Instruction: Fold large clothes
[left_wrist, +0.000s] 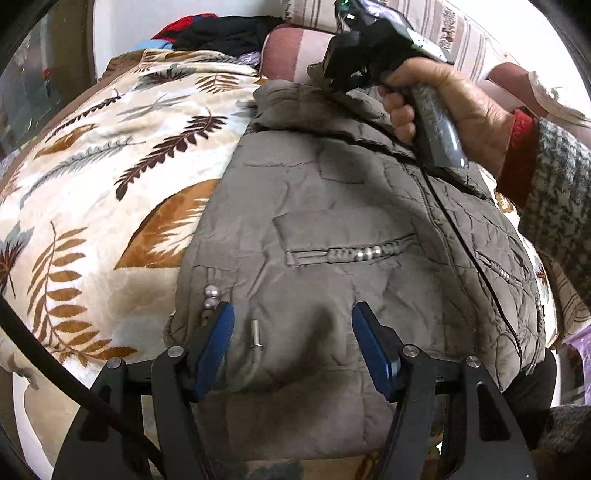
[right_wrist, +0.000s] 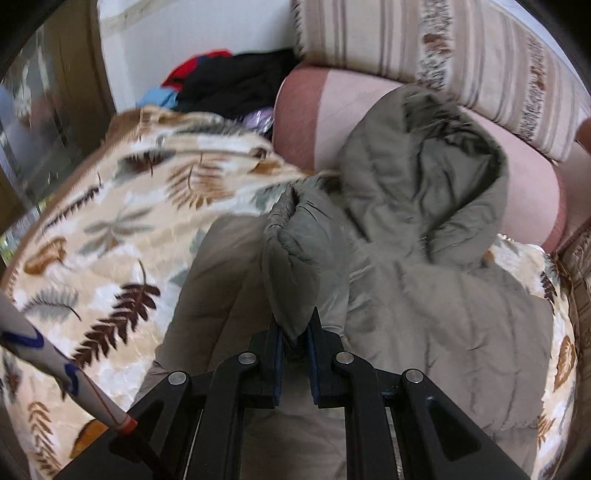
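The right tool (right_wrist: 295, 332) pinches the jacket (left_wrist: 332, 206) fabric at twelve o'clock for folding (left tool (left_wrist: 293, 325) gapes wide, holding nothing).

Bed w/ leaf-print blanket (left_wrist: 110, 177), cream ground, brown, rust & grey fronds. Behind it a striped cushion (right_wrist: 461, 66) in beige/brown, leaning on a pink-and-mauve bolster (right_wrist: 314, 110). White wall (right_wrist: 207, 33) at back. Glass-front wooden cabinet (right_wrist: 44, 122) far left, reflections in pane. Heap of black, red & blue clothes (right_wrist: 229, 81) by wall. Soft, even light.
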